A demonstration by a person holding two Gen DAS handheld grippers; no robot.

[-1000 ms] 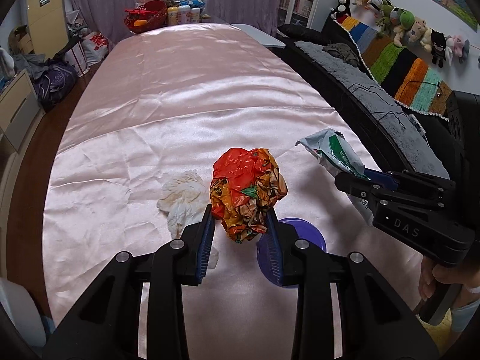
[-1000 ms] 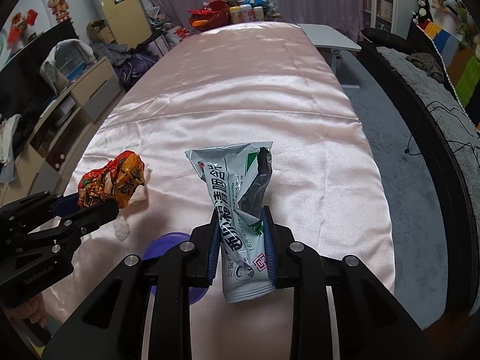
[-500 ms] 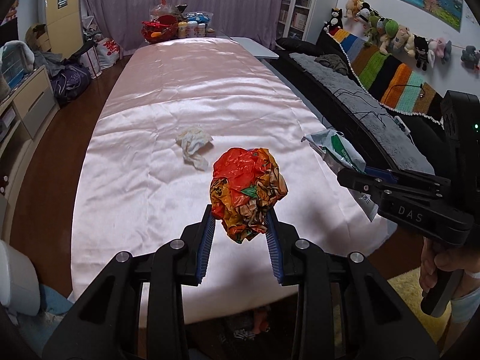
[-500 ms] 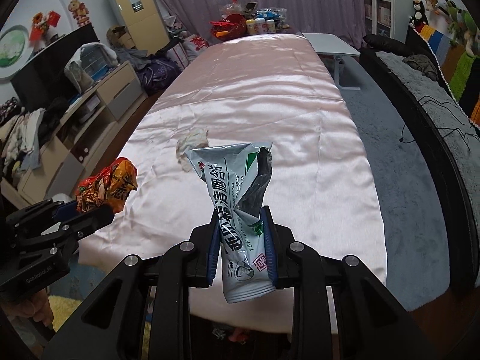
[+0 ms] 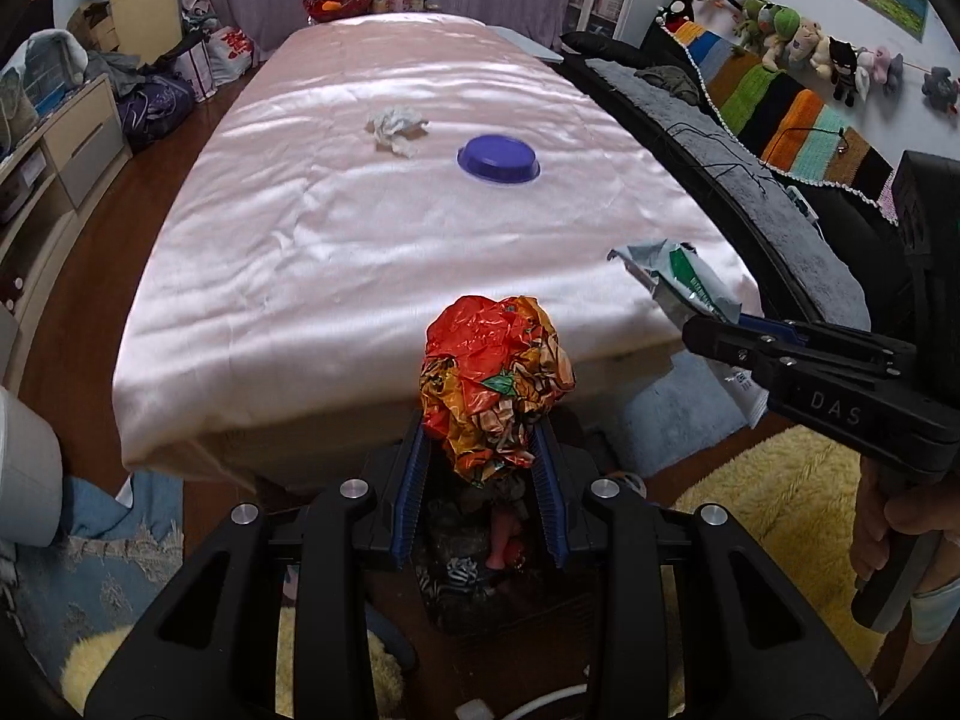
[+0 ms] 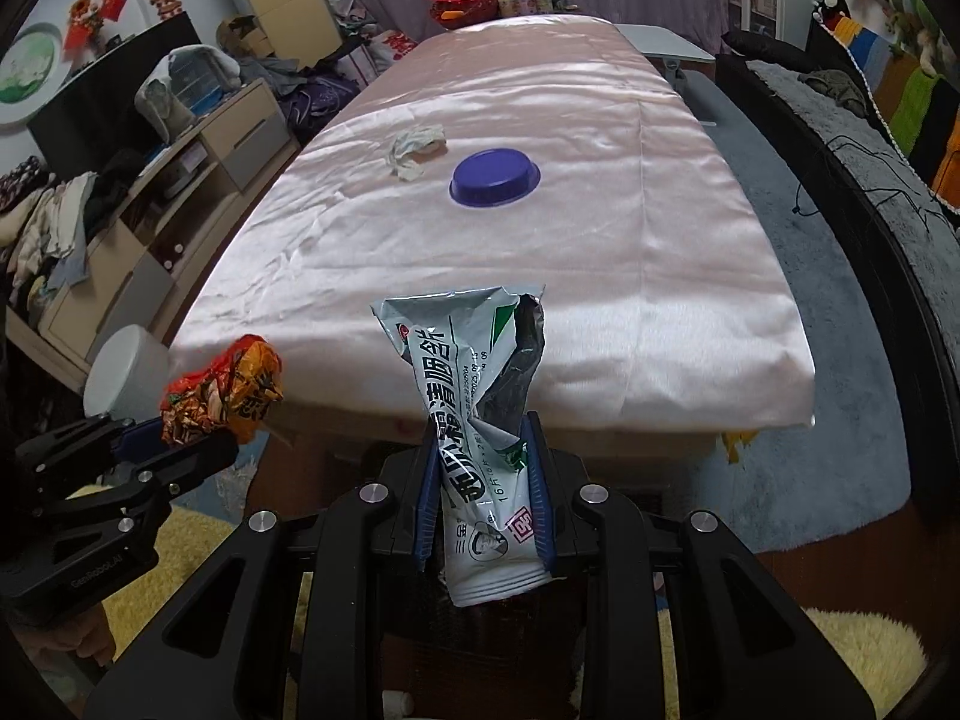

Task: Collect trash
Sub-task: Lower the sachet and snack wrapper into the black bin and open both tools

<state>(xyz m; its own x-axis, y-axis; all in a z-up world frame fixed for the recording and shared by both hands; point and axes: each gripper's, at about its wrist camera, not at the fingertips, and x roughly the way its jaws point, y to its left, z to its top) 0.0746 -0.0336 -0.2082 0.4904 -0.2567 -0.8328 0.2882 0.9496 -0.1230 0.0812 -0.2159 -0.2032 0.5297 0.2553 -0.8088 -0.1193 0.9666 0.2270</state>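
My left gripper (image 5: 480,456) is shut on a crumpled orange and red wrapper (image 5: 495,378), held off the near end of the pink-covered table (image 5: 336,276). The right gripper (image 6: 483,468) is shut on a white and green snack bag (image 6: 474,396), also past the table's near edge. Each gripper shows in the other's view: the right gripper (image 5: 714,324) with its snack bag (image 5: 678,282), the left gripper (image 6: 180,438) with its wrapper (image 6: 225,390). On the table lie a crumpled white tissue (image 5: 396,129) and an upside-down purple bowl (image 5: 498,159). A dark bin with trash (image 5: 474,564) stands below my left gripper.
A black sofa with a grey throw (image 5: 750,180) runs along the table's right side. Drawers and piled clothes (image 6: 108,210) line the left. Yellow shaggy rugs (image 5: 762,498) cover the floor near me. A white round container (image 6: 126,372) stands at the table's near left corner.
Both grippers have pulled back from above the table to beyond its near edge, each still holding its trash. The purple bowl and tissue now lie far ahead.
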